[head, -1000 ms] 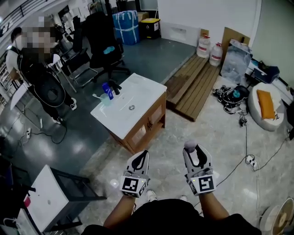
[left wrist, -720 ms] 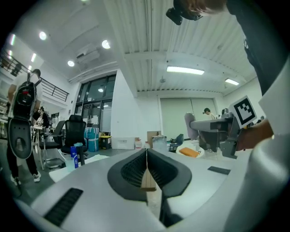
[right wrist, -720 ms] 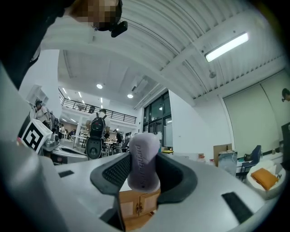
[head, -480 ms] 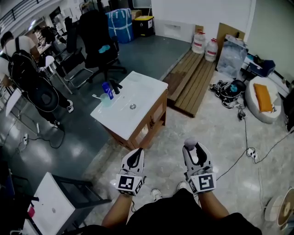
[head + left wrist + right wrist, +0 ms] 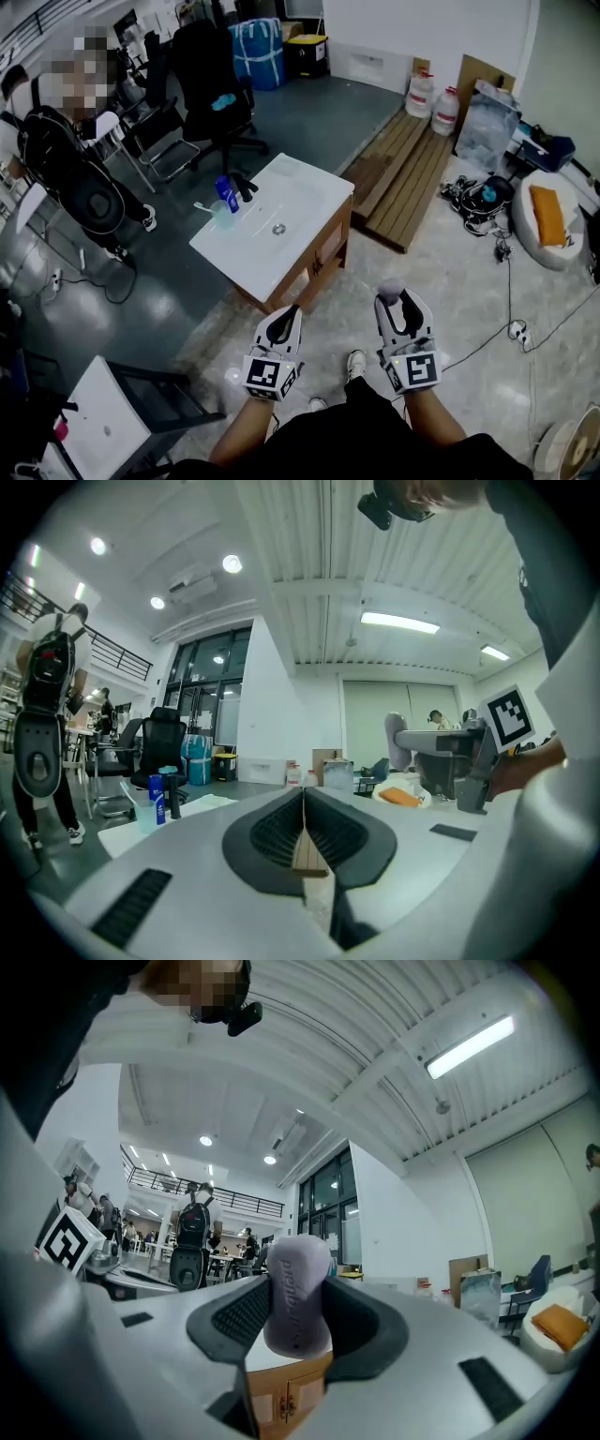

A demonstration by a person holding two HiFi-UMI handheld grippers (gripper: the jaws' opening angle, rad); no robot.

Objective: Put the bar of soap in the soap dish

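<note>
Held level ahead, right tool (image 5: pixel 401 307) grips the soap bar (image 5: pixel 389 292); left tool (image 5: pixel 289 316) is closed.

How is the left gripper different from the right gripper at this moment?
The left gripper is empty; the right gripper holds the soap. The left gripper's fingers are together; the right gripper's stand apart around the soap. Both point forward, roughly level.
</note>
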